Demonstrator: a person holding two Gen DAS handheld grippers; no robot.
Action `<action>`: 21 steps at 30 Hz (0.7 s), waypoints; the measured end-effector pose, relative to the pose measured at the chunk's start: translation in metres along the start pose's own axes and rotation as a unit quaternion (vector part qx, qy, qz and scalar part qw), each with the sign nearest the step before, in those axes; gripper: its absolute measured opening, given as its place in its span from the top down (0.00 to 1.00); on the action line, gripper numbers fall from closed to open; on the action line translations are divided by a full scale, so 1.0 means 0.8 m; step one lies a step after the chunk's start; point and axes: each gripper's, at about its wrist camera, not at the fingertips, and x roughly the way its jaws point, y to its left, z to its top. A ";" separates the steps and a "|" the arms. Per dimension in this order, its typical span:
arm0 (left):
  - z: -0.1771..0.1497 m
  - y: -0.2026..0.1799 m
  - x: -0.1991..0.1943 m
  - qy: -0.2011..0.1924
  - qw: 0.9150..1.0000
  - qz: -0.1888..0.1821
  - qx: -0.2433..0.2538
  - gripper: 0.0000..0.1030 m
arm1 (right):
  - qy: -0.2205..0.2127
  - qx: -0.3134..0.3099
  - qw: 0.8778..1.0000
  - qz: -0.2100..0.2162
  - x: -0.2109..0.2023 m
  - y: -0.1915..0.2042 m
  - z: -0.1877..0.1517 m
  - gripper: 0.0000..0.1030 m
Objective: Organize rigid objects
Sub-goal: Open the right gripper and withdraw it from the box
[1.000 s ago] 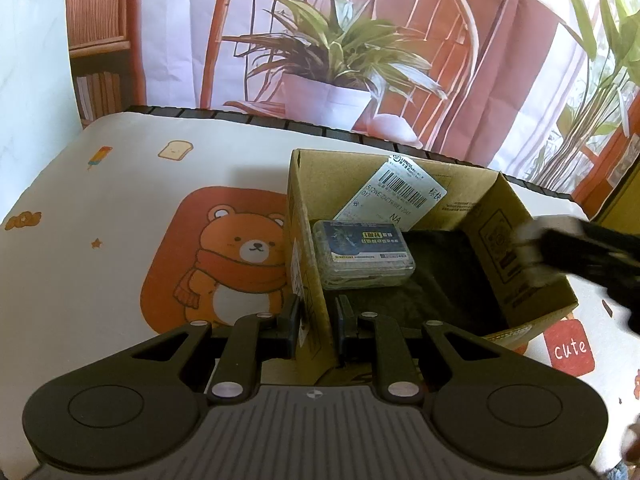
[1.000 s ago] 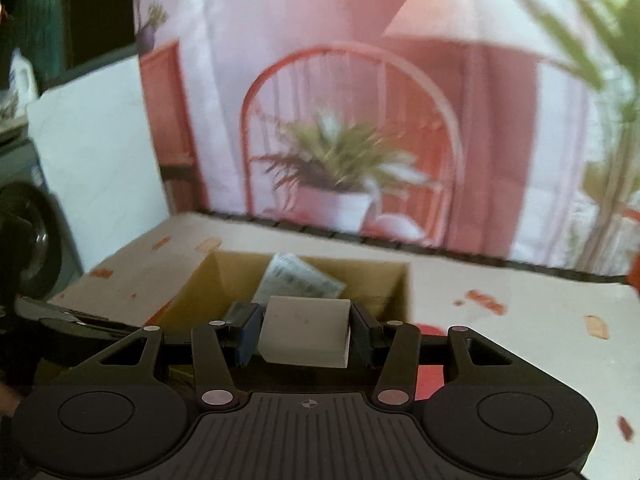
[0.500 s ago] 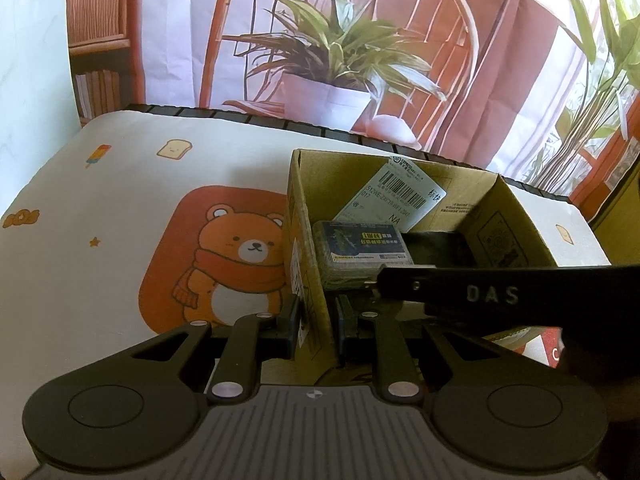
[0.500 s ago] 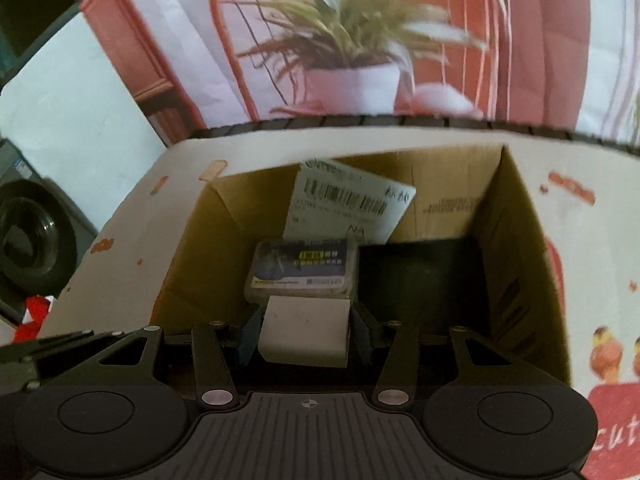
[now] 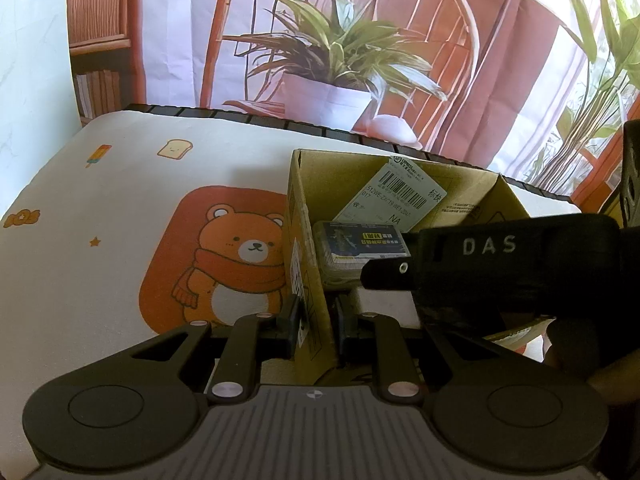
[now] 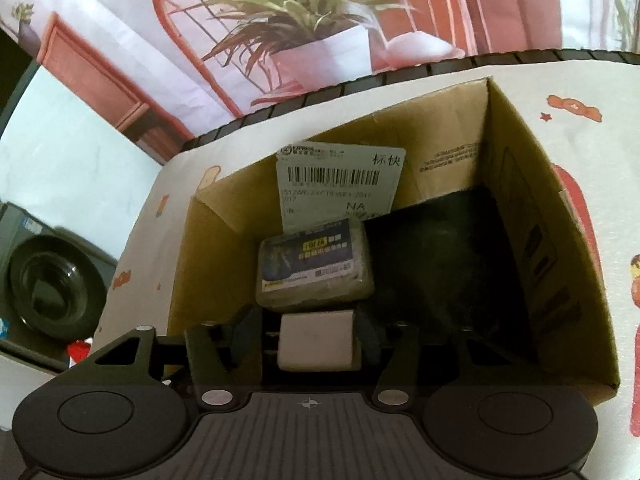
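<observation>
Against a printed backdrop of a potted plant (image 5: 336, 64) and a red chair, we work at a table covered with a cartoon cloth (image 5: 120, 240), its orange bear (image 5: 240, 256) beside an open cardboard box (image 6: 516, 184).

Our left gripper (image 5: 316, 316) pinches the box's near wall, one finger outside and one inside, jaws pressed together on the cardboard. We judge this grip is there to steady the box and keep it from sliding while the other hand loads it.

Our right gripper (image 6: 316, 340) reaches down into the box, and the left wrist view shows its black body, lettered "DAS", crossing over the box mouth. Between its fingers sits a small white block (image 6: 318, 340), low in the box and just in front of a flat plastic case with a dark printed label (image 6: 316, 270). The jaws have just been opening, and dark gaps now show on both sides of the block, so the grip looks let go; we cannot tell whether the block already rests on the box floor.

A shipping label with a barcode (image 6: 340, 188) leans against the far wall behind the case, and something dark (image 6: 440, 272), too dim to identify, fills the right half of the box.

Placing the block tight against the case, we judge, keeps the hard items packed together on one side. One risk: lifting out carelessly could catch the block on a finger.
</observation>
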 end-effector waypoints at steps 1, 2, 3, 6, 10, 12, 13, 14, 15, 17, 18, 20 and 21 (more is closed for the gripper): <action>0.000 0.000 0.000 0.000 1.000 0.000 0.000 0.81 | -0.004 -0.003 1.000 -0.003 -0.002 0.001 0.000 0.49; 0.000 0.000 0.000 0.000 1.000 0.000 0.000 0.81 | -0.011 -0.008 1.000 -0.007 -0.006 0.002 0.000 0.49; 0.000 0.000 0.000 0.000 1.000 0.000 0.000 0.81 | -0.019 -0.013 1.000 -0.012 -0.010 0.002 0.000 0.49; 0.000 0.000 0.000 0.000 1.000 0.000 0.000 0.81 | -0.046 -0.033 0.998 -0.030 -0.028 0.004 0.000 0.49; 0.000 0.000 0.000 0.000 1.000 0.000 0.000 0.81 | -0.082 -0.080 0.992 -0.058 -0.054 0.010 -0.001 0.36; 0.000 0.000 0.000 0.000 1.000 0.000 0.000 0.81 | -0.103 -0.109 0.986 -0.069 -0.069 0.014 -0.003 0.31; 0.000 0.000 0.000 0.000 1.000 0.000 0.000 0.81 | -0.111 -0.120 0.984 -0.074 -0.075 0.015 -0.005 0.28; 0.000 0.000 0.000 0.000 1.000 0.000 0.000 0.81 | -0.120 -0.132 0.981 -0.080 -0.082 0.017 -0.006 0.25; 0.000 0.000 0.000 0.000 1.000 0.000 0.000 0.81 | -0.128 -0.141 0.978 -0.084 -0.088 0.017 -0.007 0.23; 0.000 0.000 0.000 0.000 1.000 0.000 0.000 0.81 | -0.147 -0.156 0.972 -0.092 -0.101 0.017 -0.012 0.15; 0.000 0.000 0.000 0.000 1.000 0.000 0.000 0.81 | -0.157 -0.163 0.969 -0.095 -0.107 0.016 -0.014 0.12; 0.000 0.000 0.000 0.000 1.000 0.000 0.000 0.81 | -0.172 -0.174 0.964 -0.101 -0.118 0.014 -0.021 0.05; 0.000 0.000 0.000 0.000 1.000 0.000 0.000 0.81 | -0.177 -0.180 0.962 -0.102 -0.122 0.012 -0.026 0.03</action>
